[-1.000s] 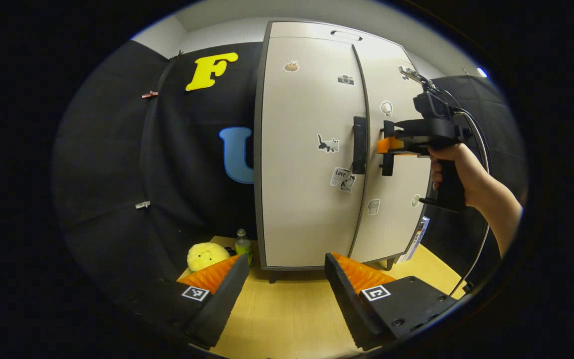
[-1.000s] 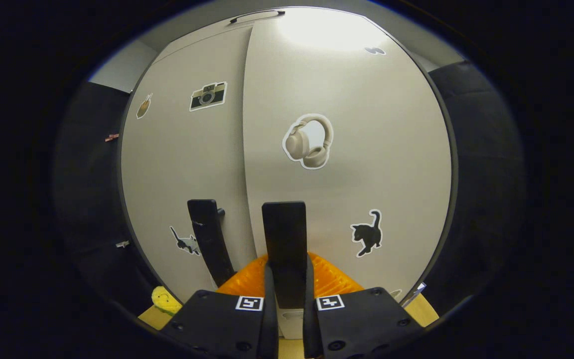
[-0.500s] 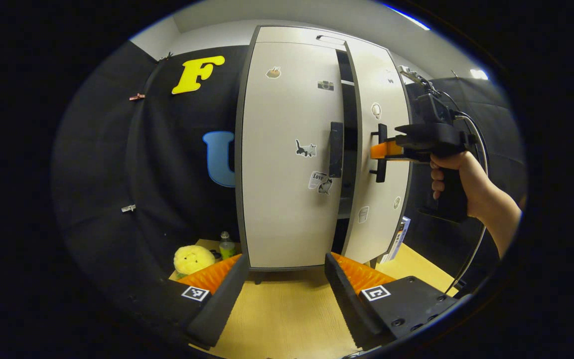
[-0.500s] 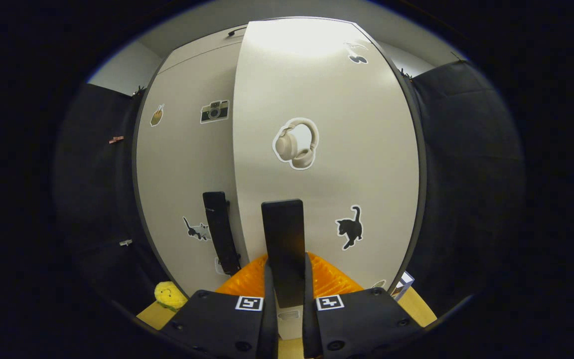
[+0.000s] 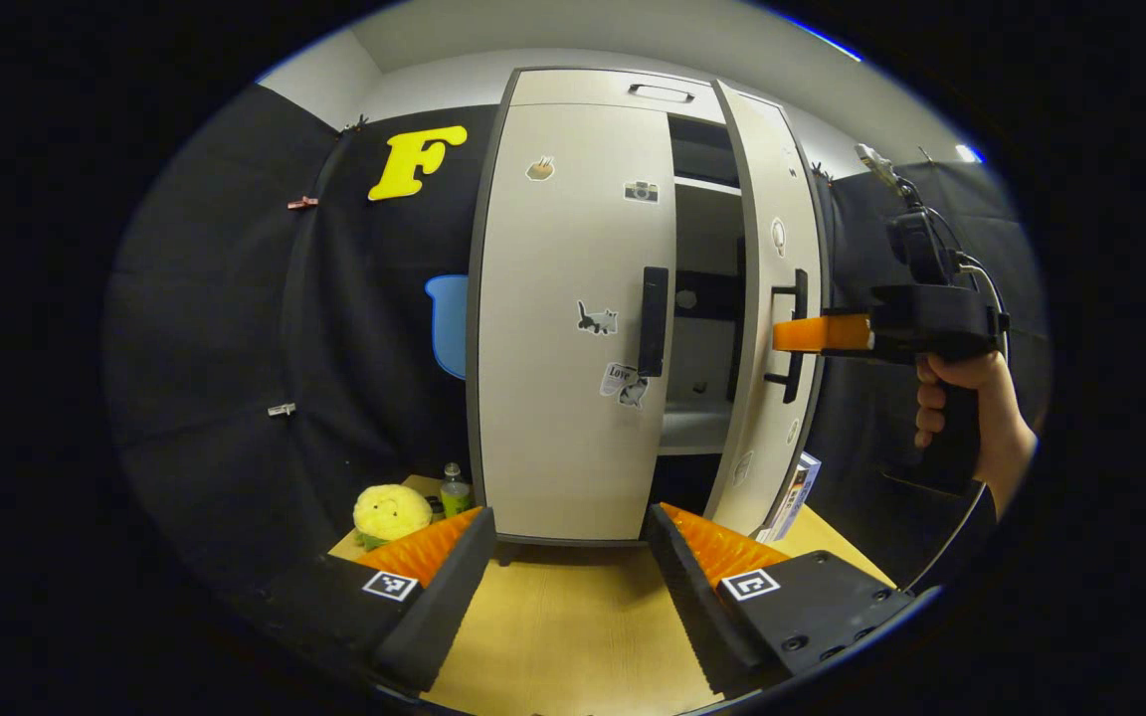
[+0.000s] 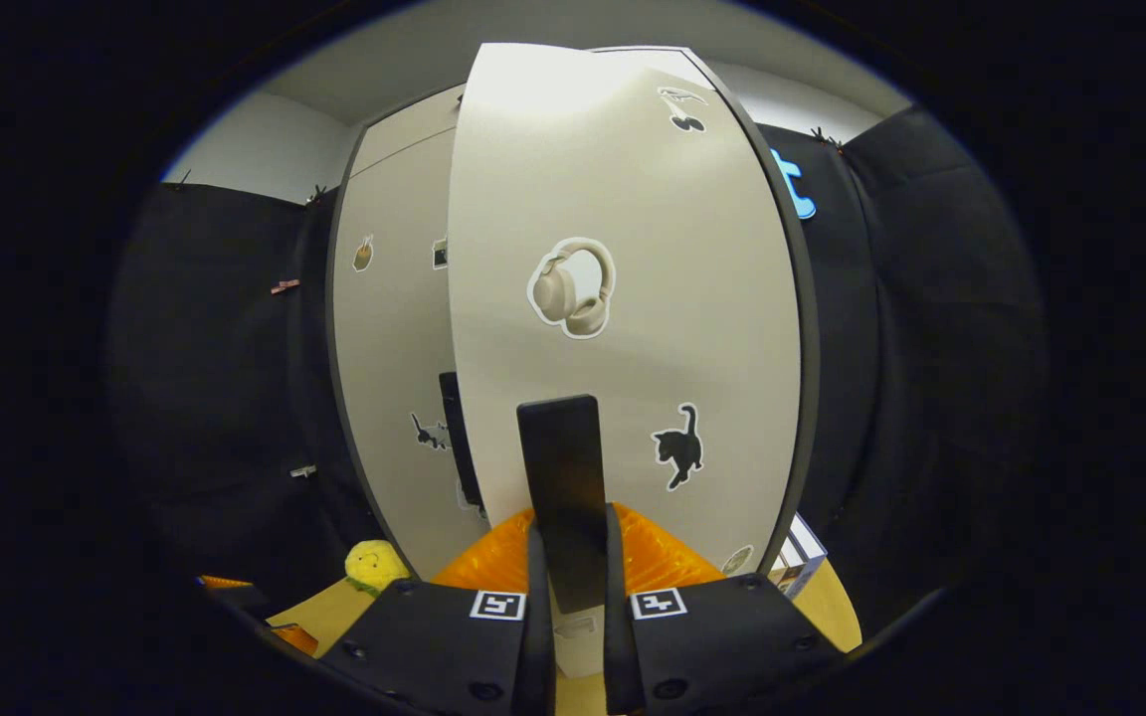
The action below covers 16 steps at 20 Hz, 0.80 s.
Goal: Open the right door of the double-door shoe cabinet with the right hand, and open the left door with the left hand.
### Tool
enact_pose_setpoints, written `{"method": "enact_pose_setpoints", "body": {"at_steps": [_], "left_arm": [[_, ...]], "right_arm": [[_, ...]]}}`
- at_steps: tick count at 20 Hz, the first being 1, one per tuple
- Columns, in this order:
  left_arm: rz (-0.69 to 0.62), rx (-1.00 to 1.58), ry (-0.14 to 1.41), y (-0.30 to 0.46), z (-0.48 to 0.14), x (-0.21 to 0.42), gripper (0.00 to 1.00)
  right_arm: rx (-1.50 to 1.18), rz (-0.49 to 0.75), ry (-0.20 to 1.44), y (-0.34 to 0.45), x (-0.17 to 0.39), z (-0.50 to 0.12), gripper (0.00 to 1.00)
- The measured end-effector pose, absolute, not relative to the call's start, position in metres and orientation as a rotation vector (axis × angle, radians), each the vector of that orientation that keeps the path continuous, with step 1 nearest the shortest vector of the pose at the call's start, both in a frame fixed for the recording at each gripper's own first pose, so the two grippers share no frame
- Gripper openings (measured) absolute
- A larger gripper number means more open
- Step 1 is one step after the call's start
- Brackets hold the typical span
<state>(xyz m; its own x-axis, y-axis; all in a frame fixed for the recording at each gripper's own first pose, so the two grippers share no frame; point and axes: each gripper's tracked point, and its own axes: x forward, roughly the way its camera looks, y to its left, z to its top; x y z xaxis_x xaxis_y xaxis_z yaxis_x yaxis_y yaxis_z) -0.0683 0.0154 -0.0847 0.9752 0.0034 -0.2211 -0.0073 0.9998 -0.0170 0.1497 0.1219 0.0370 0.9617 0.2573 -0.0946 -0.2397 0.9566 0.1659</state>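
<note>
Left gripper view: the left gripper (image 5: pixel 563 587) waits with fingers spread wide and empty above the wooden floor (image 5: pixel 563 636), facing the left door (image 5: pixel 573 328), shut, its handle (image 5: pixel 653 320) untouched. Beside it the right door (image 5: pixel 777 328) stands ajar, drawn by the right gripper (image 5: pixel 797 333) in a person's hand (image 5: pixel 961 413)

Right gripper view: the fingers pinch the right door's handle (image 6: pixel 563 487) between them, the grip that swings the panel outward
</note>
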Motion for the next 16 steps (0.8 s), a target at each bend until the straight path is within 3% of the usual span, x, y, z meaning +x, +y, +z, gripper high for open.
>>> {"method": "enact_pose_setpoints", "body": {"at_steps": [9, 13, 16], "left_arm": [[0.045, -0.009, 0.176, -0.039, -0.074, -0.093, 0.95], [0.055, 0.002, 0.174, -0.054, -0.071, -0.103, 0.95], [0.056, 0.015, 0.165, -0.064, -0.066, -0.109, 0.95]], "right_arm": [[0.123, 0.276, 0.103, 0.079, 0.125, 0.038, 0.23], [0.073, 0.193, 0.105, 0.042, 0.119, 0.037, 0.22], [0.030, 0.065, 0.102, -0.002, 0.124, 0.038, 0.22]]}}
